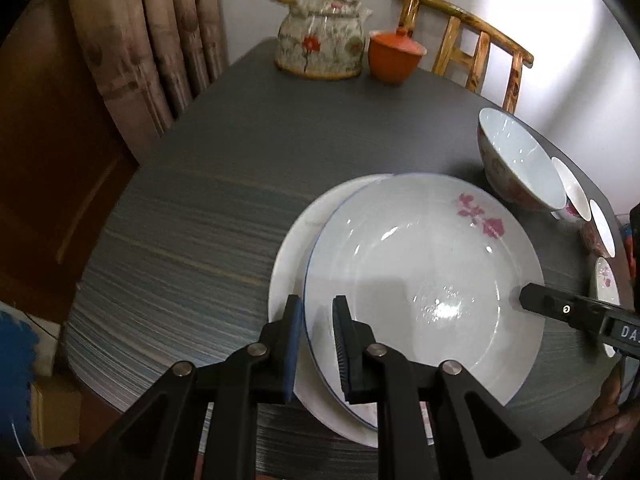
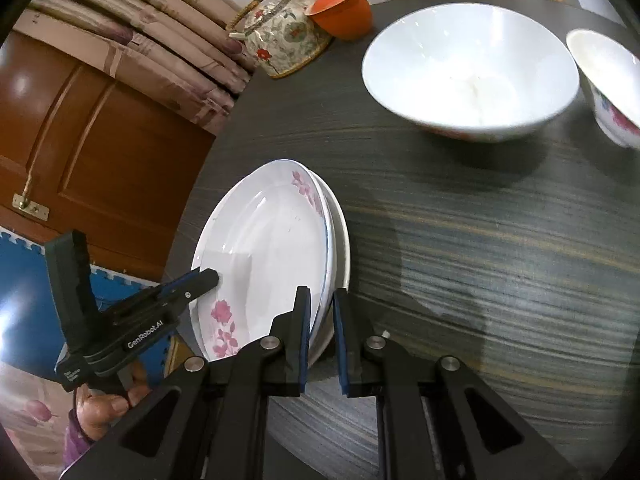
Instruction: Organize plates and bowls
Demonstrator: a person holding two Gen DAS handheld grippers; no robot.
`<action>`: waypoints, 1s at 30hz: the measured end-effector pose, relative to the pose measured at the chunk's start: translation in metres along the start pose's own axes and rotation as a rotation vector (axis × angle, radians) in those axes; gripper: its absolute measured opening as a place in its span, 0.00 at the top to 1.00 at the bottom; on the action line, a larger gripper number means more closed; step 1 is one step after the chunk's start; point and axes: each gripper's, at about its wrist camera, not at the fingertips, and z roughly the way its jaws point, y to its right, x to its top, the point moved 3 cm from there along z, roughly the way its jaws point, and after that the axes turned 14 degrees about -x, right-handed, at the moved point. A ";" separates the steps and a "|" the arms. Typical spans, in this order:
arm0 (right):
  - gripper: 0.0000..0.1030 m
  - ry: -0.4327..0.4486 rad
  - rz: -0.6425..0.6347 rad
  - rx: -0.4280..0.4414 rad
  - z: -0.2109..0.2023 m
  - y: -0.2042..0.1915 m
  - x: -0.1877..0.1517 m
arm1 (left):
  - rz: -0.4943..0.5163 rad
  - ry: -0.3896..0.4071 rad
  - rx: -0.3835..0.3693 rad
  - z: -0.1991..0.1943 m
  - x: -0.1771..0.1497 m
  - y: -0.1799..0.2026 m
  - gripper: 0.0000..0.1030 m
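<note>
A white plate with pink flowers and a thin blue rim line (image 1: 420, 264) (image 2: 268, 248) lies slightly off-centre on a plain white plate (image 1: 288, 264) (image 2: 342, 232) on the dark table (image 1: 240, 160). My left gripper (image 1: 317, 308) is shut on the flowered plate's near rim; in the right wrist view the left gripper (image 2: 214, 276) shows at the plate's left edge. My right gripper (image 2: 322, 300) is shut on the opposite rim, and the right gripper (image 1: 524, 298) shows as a dark tip at the plate's right. A large white bowl (image 1: 520, 160) (image 2: 468, 72) stands behind.
Several small flowered bowls (image 1: 576, 192) (image 2: 608, 76) sit beside the large bowl near the table's edge. A floral teapot (image 1: 320, 44) and an orange lidded cup (image 1: 394, 58) stand at the far end. A bamboo chair (image 1: 460, 40) is behind them. A person's hand (image 2: 104, 404) holds the left gripper.
</note>
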 end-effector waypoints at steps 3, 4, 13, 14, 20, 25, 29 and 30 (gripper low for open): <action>0.88 0.020 -0.026 -0.029 0.000 -0.002 -0.001 | 0.035 0.035 0.031 -0.008 0.003 0.007 0.74; 0.88 0.021 -0.030 -0.029 -0.001 -0.003 -0.003 | 0.038 0.045 0.033 -0.009 0.004 0.010 0.74; 0.87 0.058 -0.081 -0.079 -0.004 -0.008 -0.009 | 0.055 0.064 0.023 -0.017 0.005 0.021 0.73; 0.86 0.065 -0.083 -0.096 -0.004 -0.008 -0.010 | 0.059 0.066 0.022 -0.018 0.004 0.023 0.73; 0.85 0.104 -0.104 -0.125 -0.013 -0.004 -0.015 | 0.066 0.043 0.009 -0.012 -0.001 0.031 0.73; 0.85 0.132 -0.061 -0.062 -0.034 0.009 -0.019 | 0.108 0.049 -0.043 -0.015 -0.003 0.053 0.73; 0.82 0.165 0.001 -0.030 -0.063 0.039 -0.042 | 0.181 0.027 -0.083 -0.012 -0.007 0.087 0.73; 0.81 0.175 0.025 -0.025 -0.072 0.052 -0.051 | 0.194 0.020 -0.091 -0.012 -0.008 0.094 0.73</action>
